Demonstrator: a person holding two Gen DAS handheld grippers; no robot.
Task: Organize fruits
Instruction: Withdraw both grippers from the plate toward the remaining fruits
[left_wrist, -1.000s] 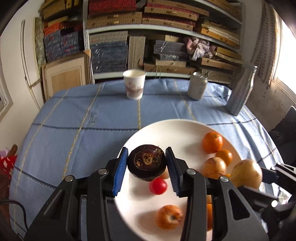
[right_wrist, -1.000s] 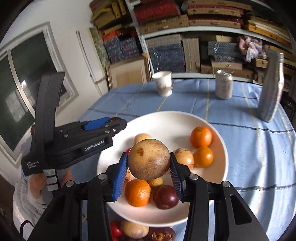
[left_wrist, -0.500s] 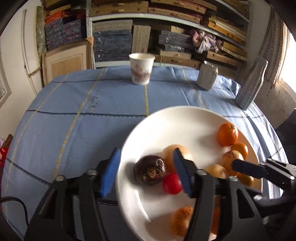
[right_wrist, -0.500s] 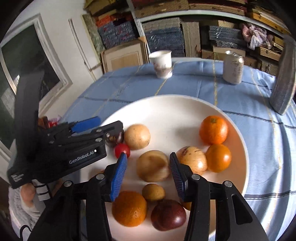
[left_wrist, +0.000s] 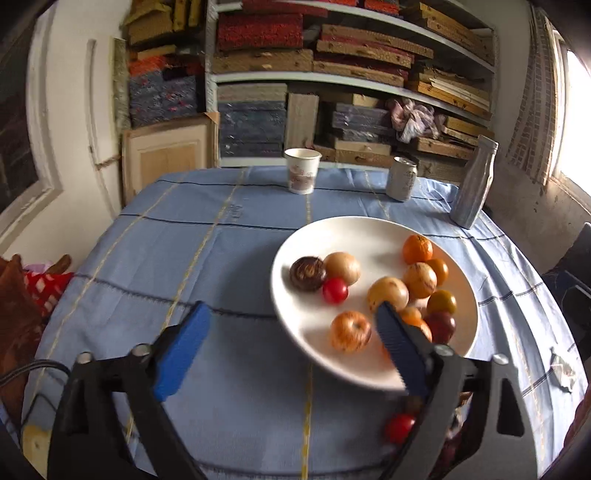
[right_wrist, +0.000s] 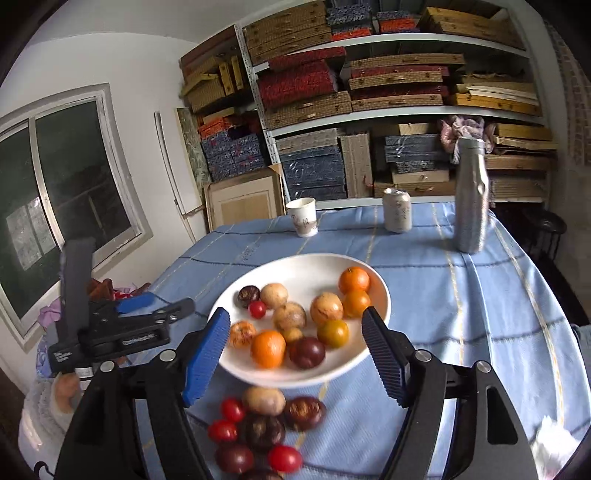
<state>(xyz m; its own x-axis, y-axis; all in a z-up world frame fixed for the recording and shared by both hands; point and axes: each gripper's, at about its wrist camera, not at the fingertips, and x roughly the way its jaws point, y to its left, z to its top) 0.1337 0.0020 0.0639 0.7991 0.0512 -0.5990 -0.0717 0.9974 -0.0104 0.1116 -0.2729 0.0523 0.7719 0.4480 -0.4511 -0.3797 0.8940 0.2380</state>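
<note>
Both grippers are seen empty, with jaws that have just been opening and nothing between them. The left gripper (left_wrist: 288, 354) is spread wide over the blue-clothed bench (left_wrist: 192, 258), beside the near-left rim of the white plate (left_wrist: 369, 232). The right gripper (right_wrist: 295, 350) is spread too, hovering over the plate's near edge.

Fruit on the plate: a dark mangosteen (left_wrist: 307, 273) and a tan round fruit (left_wrist: 388, 294), lying among oranges, a cherry tomato and other pieces. Step in hand is judged as release done, hands pulled clear of the plate.

A loose pile of fruit (right_wrist: 258, 432) is left on the bench just in front of the plate: cherry tomatoes, dark mangosteens, one tan piece. It is packed tight, pieces touching.

Next move, as judged: jaws kept spread, lowered around one outer piece of the pile, closed gently, carried to a free patch of plate. Round fruit is likely to roll if nudged.
</note>
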